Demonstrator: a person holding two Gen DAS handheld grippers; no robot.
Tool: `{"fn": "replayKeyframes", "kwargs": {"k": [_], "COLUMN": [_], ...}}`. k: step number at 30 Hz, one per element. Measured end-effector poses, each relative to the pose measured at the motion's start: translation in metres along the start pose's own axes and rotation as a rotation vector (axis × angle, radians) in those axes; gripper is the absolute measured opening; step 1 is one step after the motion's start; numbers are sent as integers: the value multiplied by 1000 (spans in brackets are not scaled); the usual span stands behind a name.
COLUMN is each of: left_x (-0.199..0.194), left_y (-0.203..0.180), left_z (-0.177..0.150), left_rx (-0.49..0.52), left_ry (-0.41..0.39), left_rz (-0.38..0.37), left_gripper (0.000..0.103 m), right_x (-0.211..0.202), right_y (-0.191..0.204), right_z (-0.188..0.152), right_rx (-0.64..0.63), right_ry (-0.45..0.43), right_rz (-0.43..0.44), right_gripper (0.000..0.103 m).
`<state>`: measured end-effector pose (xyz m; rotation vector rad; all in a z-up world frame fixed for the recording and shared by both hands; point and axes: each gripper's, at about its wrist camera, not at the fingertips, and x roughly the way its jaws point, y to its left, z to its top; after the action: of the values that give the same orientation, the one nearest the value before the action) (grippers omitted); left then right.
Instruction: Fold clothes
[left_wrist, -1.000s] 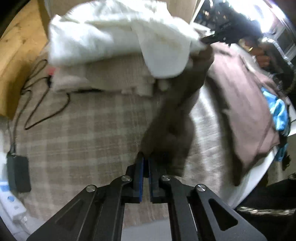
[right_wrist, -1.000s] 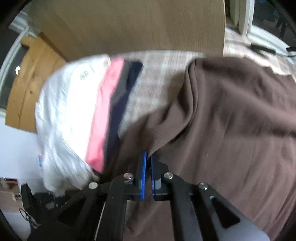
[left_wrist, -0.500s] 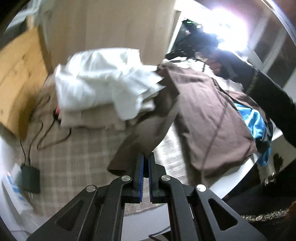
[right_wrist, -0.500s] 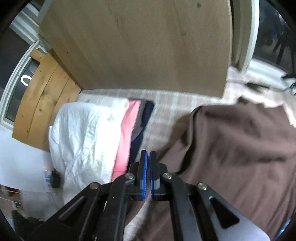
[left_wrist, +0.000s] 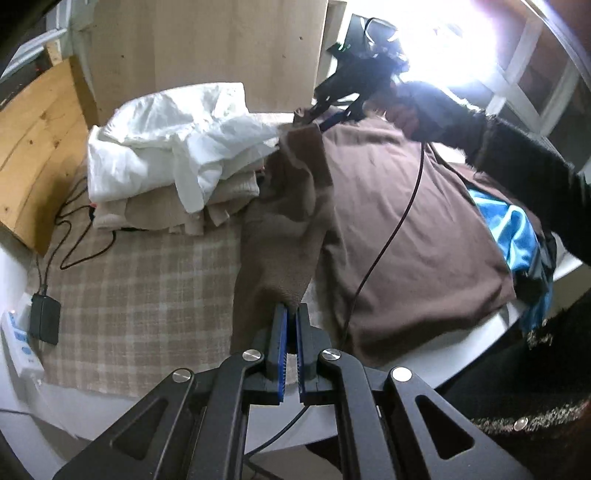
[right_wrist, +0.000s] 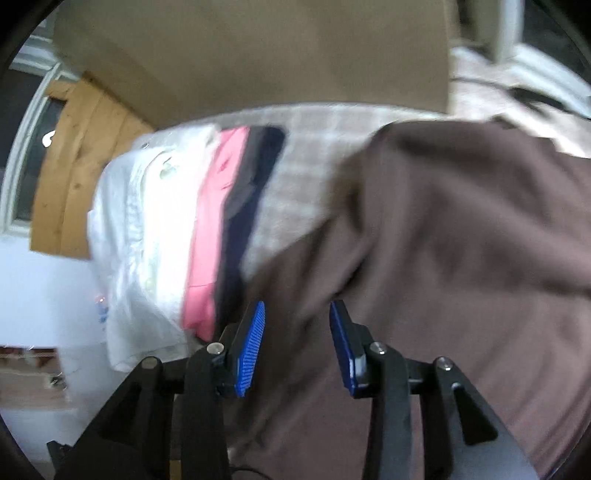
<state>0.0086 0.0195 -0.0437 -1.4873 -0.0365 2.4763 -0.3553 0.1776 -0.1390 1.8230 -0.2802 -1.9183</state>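
Left wrist: left gripper (left_wrist: 291, 314) clamps brown garment (left_wrist: 399, 206).

Left gripper (left_wrist: 291, 314) jaws pinching brown garment (left_wrist: 402, 221) fold above plaid cloth (left_wrist: 147, 295).

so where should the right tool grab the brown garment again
On the folded edge of the brown garment just ahead of the right tool, coming down from above. That edge bunches up off the plaid cloth, giving the opening pads a ridge to pinch.

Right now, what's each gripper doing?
Left gripper: shut on the brown garment's folded-over flap.
Right gripper: jaws opening, brown garment between them, not pressed.
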Motion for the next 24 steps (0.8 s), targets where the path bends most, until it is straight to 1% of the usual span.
{"fn": "replayKeyframes", "kwargs": {"k": [1,2,3,4,7,8,10,12,13,14,15,16,17,18,19,20,23,24], "left_x": [-3,-5,-7,-11,-22,-26,-29,-27,-18,-5,9,22,30,36,35,31,9,6], "left_y": [-4,-7,-8,-10,-19,-27,-47,-70,-85,-96,-107,-113,-115,-116,-114,-110,-93,-89], "left_z": [1,2,3,4,7,7,7,5,2,-3,-7,-14,-20,-27,-36,-42,-53,-54], "left_rx": [-9,-18,-30,-45,-73,-71,-47,-11,8,21,33,40,29,13,-19,-42,-134,-150], "left_ry": [-6,-12,-18,-28,-51,-60,-64,-56,-37,0,40,89,126,161,179,181,160,149], "left_rz": [9,18,27,43,75,66,61,60,41,9,-15,-15,-24,-35,-53,-48,-29,-7], "left_gripper": [3,3,3,3,3,3,3,3,4,8,9,9,9,9,9,9,9,9], "right_x": [8,15,20,23,4,-4,-23,-35,-42,-44,-38,-31,-28,-33,-38,-49,-118,-140], "right_y": [2,6,8,11,16,18,16,6,1,-4,-11,-18,-26,-36,-46,-54,-69,-72], "right_z": [1,1,0,-1,3,5,6,0,-3,-7,-12,-18,-24,-34,-44,-55,-99,-112], "right_rx": [-12,-36,-61,-84,-123,-134,-156,-185,-200,-214,-224,-235,-239,-229,-219,-213,-226,-235], "right_ry": [24,45,50,49,-13,-34,-52,-54,-55,-47,-16,14,40,56,73,69,-83,-129], "right_rz": [7,-19,-40,-52,-26,-19,-15,-32,-40,-59,-103,-147,-175,-166,-157,-142,-51,-22], "right_gripper": [36,36,28,3,3,3,3,3,3,3,6,15,17,18,18,18,18,18]}}
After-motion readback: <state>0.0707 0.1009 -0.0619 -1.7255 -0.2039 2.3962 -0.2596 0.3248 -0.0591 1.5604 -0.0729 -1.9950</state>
